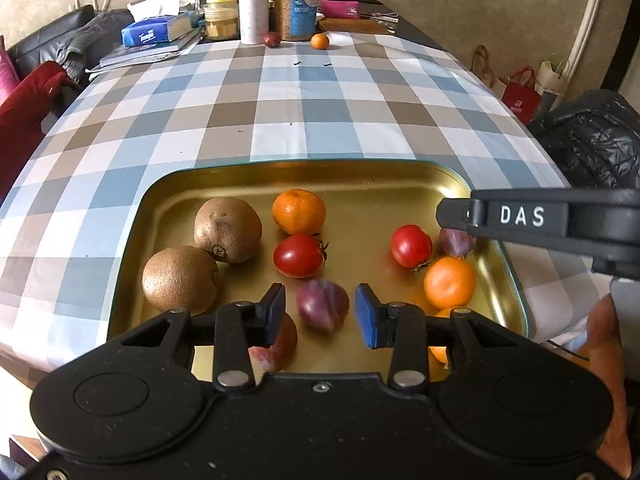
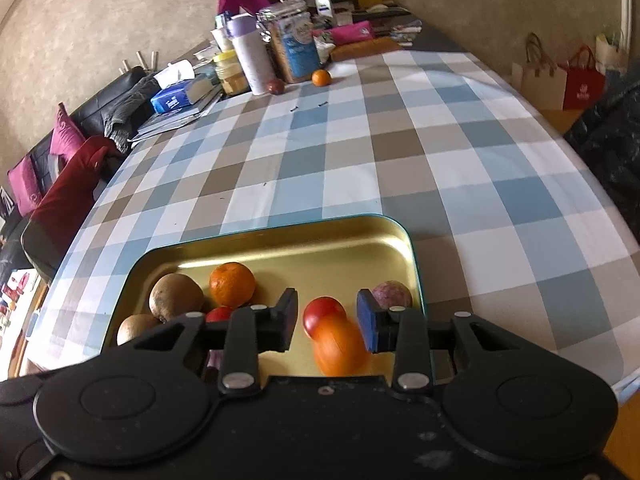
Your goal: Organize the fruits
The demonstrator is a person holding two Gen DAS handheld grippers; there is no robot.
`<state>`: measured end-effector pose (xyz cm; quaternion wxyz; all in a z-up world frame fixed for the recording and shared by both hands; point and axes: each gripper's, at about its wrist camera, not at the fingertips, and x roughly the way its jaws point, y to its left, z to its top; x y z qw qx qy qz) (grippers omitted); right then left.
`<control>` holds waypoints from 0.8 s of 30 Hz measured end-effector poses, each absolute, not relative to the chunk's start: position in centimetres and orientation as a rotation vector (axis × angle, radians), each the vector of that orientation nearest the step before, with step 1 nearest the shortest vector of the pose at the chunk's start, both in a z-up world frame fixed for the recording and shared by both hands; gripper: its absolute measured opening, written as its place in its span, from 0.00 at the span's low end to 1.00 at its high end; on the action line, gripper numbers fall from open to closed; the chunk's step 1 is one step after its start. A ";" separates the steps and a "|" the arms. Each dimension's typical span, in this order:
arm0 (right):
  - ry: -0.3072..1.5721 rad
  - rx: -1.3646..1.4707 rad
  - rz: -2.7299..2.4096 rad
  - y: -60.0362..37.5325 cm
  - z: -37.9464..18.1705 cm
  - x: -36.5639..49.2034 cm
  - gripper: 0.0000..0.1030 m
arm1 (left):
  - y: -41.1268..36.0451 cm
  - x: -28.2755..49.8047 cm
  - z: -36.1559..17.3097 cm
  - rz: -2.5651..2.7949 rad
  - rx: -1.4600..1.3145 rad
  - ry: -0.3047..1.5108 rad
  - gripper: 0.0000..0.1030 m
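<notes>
A gold tray [image 1: 360,176] on the checked tablecloth holds two brown kiwis [image 1: 228,230], mandarins [image 1: 299,211], two tomatoes [image 1: 299,255] and a purple fruit [image 1: 458,240]. My left gripper [image 1: 320,312] hangs over the tray's near side. A blurred purple fruit [image 1: 322,306] lies between its blue pads with a small gap on each side. My right gripper [image 2: 327,322] is over the tray's right part [image 2: 400,240]. A blurred mandarin [image 2: 340,344] is streaked downward between its fingers, in front of a tomato [image 2: 324,312]. In the left wrist view, the right gripper's finger [image 1: 452,216] reaches in from the right.
A small mandarin [image 1: 320,41] and a dark red fruit [image 1: 272,39] lie at the table's far end. Behind them stand a white bottle [image 1: 253,12], jars, a tissue pack [image 1: 154,34] and books. A dark jacket [image 1: 600,140] is at the right edge, and a sofa with cushions is on the left.
</notes>
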<state>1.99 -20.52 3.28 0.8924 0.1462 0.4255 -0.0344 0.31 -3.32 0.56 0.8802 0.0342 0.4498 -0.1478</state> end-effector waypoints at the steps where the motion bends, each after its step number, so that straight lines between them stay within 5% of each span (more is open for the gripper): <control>1: 0.880 0.300 -0.070 -20.4 3.3 1.9 0.35 | -3.3 0.3 0.6 -0.307 0.066 0.938 0.46; 24: 0.867 0.281 -0.088 -19.9 3.1 -0.5 0.35 | -2.9 -1.2 0.9 -0.199 0.059 0.876 0.47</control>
